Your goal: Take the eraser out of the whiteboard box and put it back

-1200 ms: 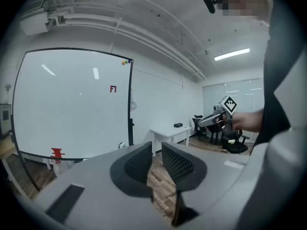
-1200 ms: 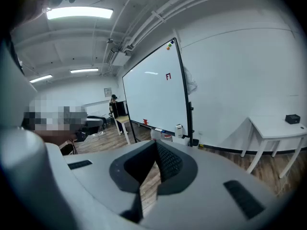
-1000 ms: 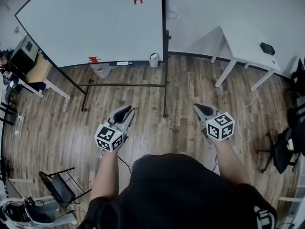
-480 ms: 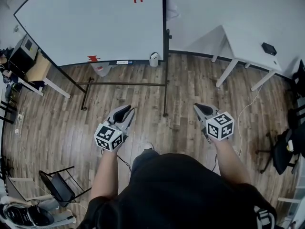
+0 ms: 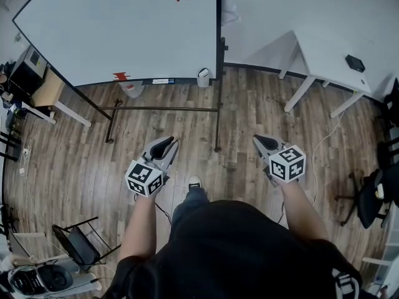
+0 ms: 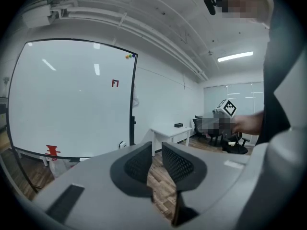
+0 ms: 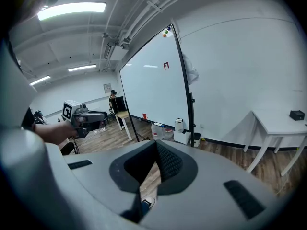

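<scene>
You are working in even, bright light from ceiling strip lights, which leave pale streaks of glare on the whiteboard. Both gripper views bulge fisheye-style and fall to black at the corners, with a soft, unfocused foreground. Your head view is sharp, with faint shadows on the wood floor.

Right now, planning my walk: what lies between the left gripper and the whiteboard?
In the head view, wood floor and the black stand bar lie between the left gripper and the whiteboard.
</scene>
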`<state>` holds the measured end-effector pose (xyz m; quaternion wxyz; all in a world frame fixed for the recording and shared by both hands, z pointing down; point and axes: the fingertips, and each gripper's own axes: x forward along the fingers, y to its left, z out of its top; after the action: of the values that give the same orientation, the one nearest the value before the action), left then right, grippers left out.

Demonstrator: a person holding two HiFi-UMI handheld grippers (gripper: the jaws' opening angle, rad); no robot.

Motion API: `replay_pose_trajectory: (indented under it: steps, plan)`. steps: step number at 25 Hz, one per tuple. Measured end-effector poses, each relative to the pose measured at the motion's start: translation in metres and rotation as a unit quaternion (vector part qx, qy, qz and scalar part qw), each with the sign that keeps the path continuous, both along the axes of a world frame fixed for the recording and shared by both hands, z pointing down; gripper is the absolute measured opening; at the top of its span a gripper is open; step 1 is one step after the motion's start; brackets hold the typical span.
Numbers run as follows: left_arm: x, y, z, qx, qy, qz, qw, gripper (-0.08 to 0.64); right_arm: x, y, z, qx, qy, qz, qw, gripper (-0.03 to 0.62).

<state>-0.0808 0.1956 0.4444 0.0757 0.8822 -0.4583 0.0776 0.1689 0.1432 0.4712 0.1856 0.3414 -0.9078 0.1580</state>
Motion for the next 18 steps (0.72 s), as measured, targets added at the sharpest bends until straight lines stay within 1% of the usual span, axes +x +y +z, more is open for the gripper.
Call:
replay_pose_trajectory:
  steps: [6, 18]
  plan:
    - [-0.012, -0.033, 0.006, -0.007, 0.001, 0.010, 0.9999, 0.074, -0.017, -0.027, 0.005, -0.006, 0.002, 0.003, 1.000, -0.003]
    - [-0.025, -0.110, 0.015, -0.018, -0.001, 0.047, 0.9987, 0.074, -0.040, -0.085, 0.020, -0.025, 0.006, 0.025, 0.999, -0.003]
